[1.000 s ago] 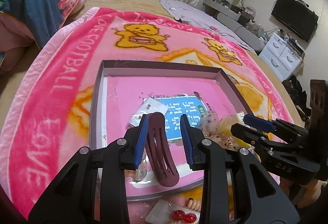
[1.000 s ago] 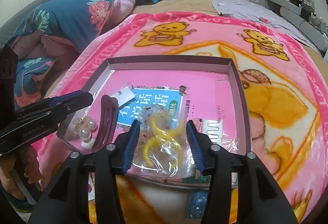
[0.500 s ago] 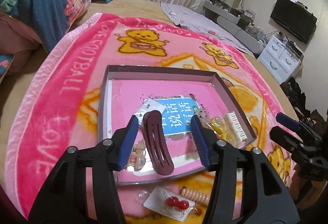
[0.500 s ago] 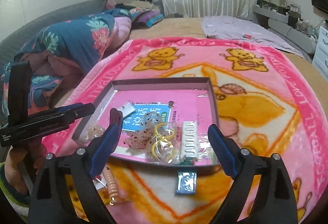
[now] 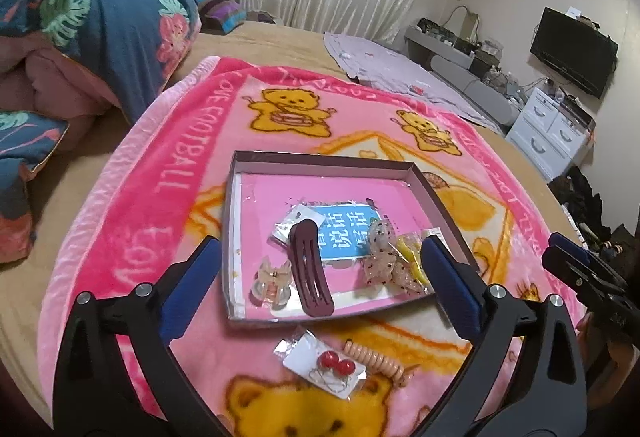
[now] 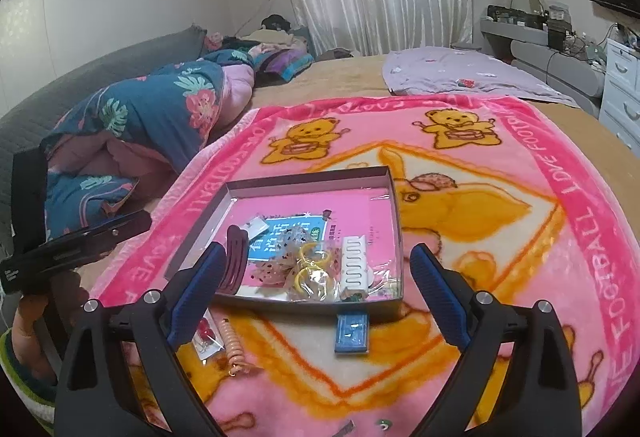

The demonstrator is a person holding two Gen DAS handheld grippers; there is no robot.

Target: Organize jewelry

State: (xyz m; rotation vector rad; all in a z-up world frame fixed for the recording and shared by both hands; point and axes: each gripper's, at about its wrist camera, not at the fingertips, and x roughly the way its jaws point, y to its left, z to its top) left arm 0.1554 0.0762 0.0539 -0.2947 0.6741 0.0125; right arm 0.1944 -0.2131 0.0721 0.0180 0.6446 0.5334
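Pink bear blanket [image 5: 168,173] lying under both sets of jaws, shallow tray [image 5: 320,159] sitting ahead of them, left gripper [image 5: 320,277] just having spread its jaws, gripping nothing, right gripper [image 6: 320,285] also spread, empty, maroon hair clip [image 5: 310,269] lying in the tray between the left jaws, red earring card [image 5: 324,365] resting just below them

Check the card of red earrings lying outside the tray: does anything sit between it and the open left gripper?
Nothing visible does. The card of red earrings lies bare on the blanket, just in front of the tray. The left gripper, jaws wide and holding nothing, hangs above it. A coiled hair tie lies beside the card.
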